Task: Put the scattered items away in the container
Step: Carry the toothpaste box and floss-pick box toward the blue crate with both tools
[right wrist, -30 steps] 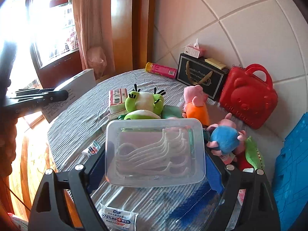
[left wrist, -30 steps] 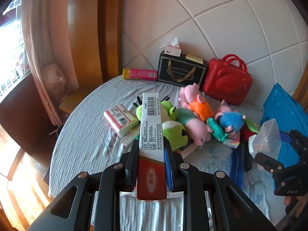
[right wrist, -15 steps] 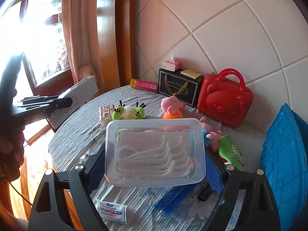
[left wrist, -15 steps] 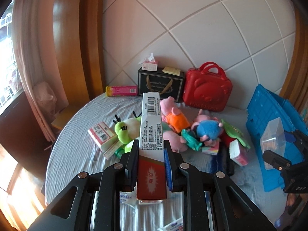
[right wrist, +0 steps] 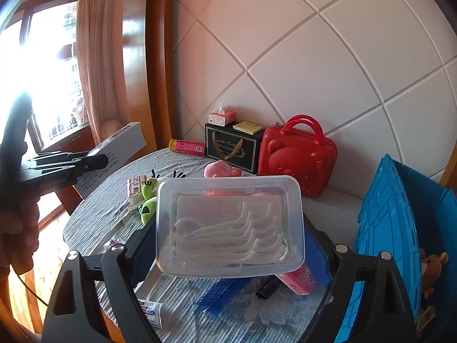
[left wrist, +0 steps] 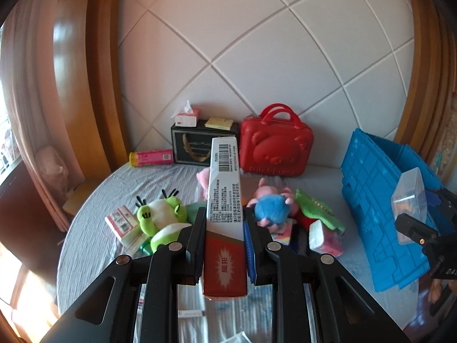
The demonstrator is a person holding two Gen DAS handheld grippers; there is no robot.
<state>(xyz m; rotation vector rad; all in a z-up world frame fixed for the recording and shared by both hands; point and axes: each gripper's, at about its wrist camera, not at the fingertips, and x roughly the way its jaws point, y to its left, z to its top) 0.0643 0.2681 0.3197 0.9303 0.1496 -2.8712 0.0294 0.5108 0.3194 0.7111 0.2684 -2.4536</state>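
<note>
Transport step: left gripper [left wrist: 224, 223] jaws clenched on the long carton [left wrist: 224, 200], right gripper [right wrist: 228, 228] jaws grasping the clear box [right wrist: 230, 225]; next, lower both into the blue crate [right wrist: 400, 214]

The long carton [left wrist: 224, 200] has a barcode up top, small Chinese print too tiny to read, and white characters on its red end, maybe "扁邦". The other gripper [left wrist: 428, 237] shows "DAS" on its body. In the right view, the left gripper [right wrist: 65, 168] reads "GenRobot.AI", pretty faint. The sachet [right wrist: 151, 311] print is unreadable.
</note>
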